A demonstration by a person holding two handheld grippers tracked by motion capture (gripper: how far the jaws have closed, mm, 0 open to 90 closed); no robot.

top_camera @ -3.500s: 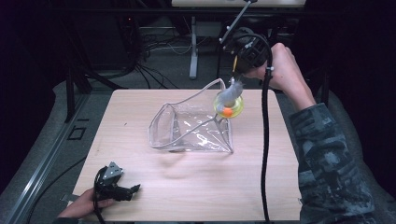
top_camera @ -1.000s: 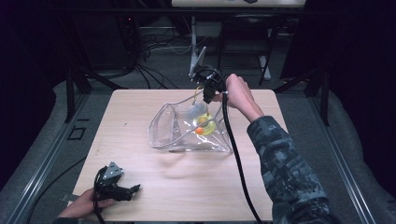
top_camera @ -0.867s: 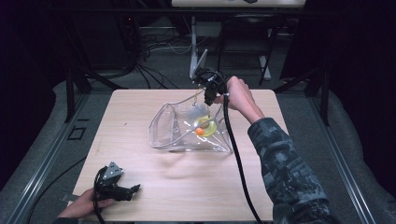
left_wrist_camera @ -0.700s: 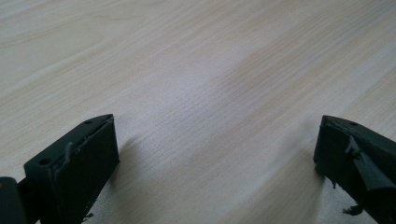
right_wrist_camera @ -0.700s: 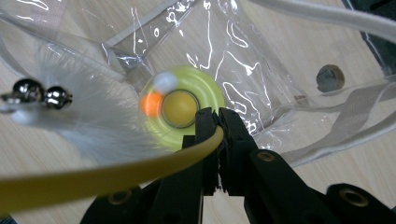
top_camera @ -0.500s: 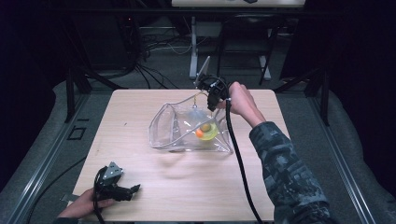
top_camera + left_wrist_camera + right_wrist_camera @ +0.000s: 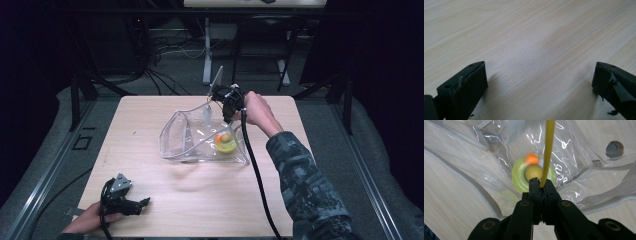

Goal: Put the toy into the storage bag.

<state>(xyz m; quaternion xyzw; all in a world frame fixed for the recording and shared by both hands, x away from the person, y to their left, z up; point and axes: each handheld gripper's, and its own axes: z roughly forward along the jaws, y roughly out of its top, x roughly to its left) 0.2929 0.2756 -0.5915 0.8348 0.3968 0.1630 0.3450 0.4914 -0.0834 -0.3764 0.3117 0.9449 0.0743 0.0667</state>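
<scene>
A clear plastic bag [image 7: 192, 137] lies mid-table with its mouth facing the far side. Inside it, near the right end, sits a round yellow-green toy [image 7: 225, 143] with an orange ball on top. My right gripper [image 7: 227, 116] hangs over the bag's mouth, pointing down. In the right gripper view the jaws [image 7: 540, 182] are shut on a thin yellow cord [image 7: 548, 150] that runs to the toy [image 7: 520, 176] below, inside the bag [image 7: 574, 152]. My left gripper [image 7: 142, 202] rests at the table's near left corner, open, with bare wood between its jaws [image 7: 539, 75].
A black cable [image 7: 255, 170] trails from the right gripper across the table's right half to the near edge. The bag has a white fabric edge [image 7: 609, 192] and a grey round stud [image 7: 614, 148]. Dark stands and cables lie beyond the far edge.
The right gripper came down and left from above the bag's right end, lowering the toy on its cord into the bag. The toy now sits deeper inside. The left gripper has not moved.
</scene>
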